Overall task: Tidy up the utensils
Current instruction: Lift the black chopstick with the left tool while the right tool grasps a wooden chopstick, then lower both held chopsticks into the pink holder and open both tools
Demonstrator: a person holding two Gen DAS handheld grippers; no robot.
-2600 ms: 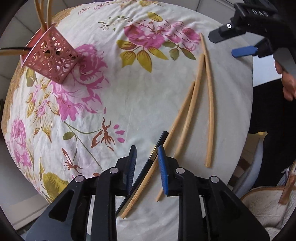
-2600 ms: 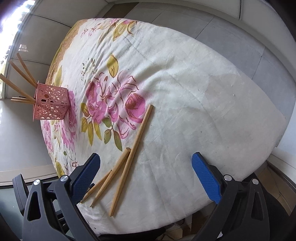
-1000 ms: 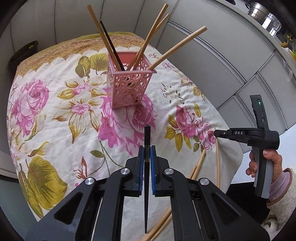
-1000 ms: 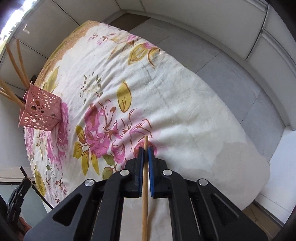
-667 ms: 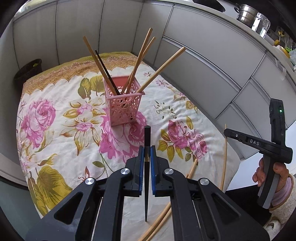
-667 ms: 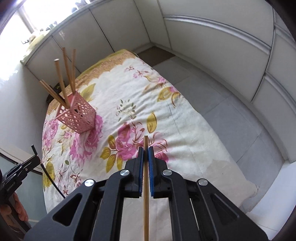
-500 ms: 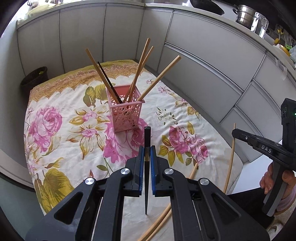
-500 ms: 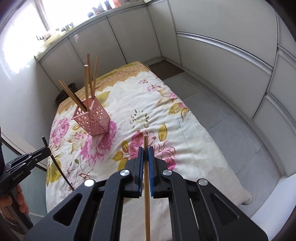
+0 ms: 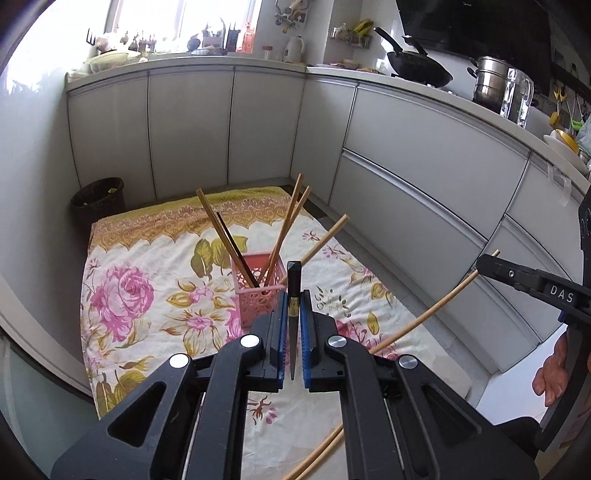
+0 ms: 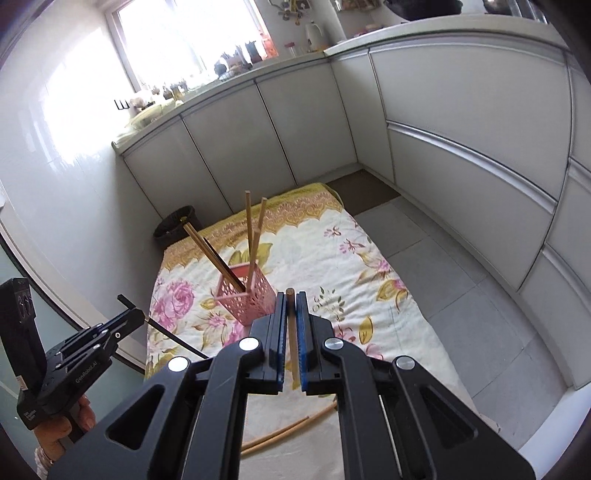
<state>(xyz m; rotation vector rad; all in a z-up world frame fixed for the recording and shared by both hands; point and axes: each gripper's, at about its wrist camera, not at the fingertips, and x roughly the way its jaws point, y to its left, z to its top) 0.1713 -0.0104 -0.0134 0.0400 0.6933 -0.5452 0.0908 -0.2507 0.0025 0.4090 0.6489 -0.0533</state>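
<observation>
The left tongs [image 9: 294, 295] were clenched on a black chopstick [image 9: 293, 280], a dark, square-ended stick with a thin gold band near the blue pads, its blunt end poking out just past the tips. The right tongs [image 10: 290, 299] were clenched on a pale wooden chopstick [image 10: 291, 321], plain and round-ended. In the left wrist view that same wooden stick [image 9: 436, 306] ran long and slanted below the right tongs [image 9: 491, 264]; in the right wrist view the black stick [image 10: 173, 338] hung below the left tongs [image 10: 125, 317], held by a hand [image 10: 61, 428].

Beyond both tongs stood a pink lattice holder [image 9: 260, 288] on the flowered cloth [image 9: 140, 273] of the counter. It carried five sticks: four wooden and one black, all leaning outward. Two more wooden chopsticks [image 10: 288, 428] lay side by side on the cloth near the close edge. One dark bin [image 9: 98, 197] sat on the floor by the cabinets [image 9: 192, 125].

A second before, both tongs sat low over the cloth with the holder large in the left view; both had since risen and tipped up, so the holder looked smaller and the cabinets, worktop and window [image 10: 192, 33] came into sight. The grip on each stick was unchanged. Further back, both tongs were spread and four chopsticks lay on the cloth.
</observation>
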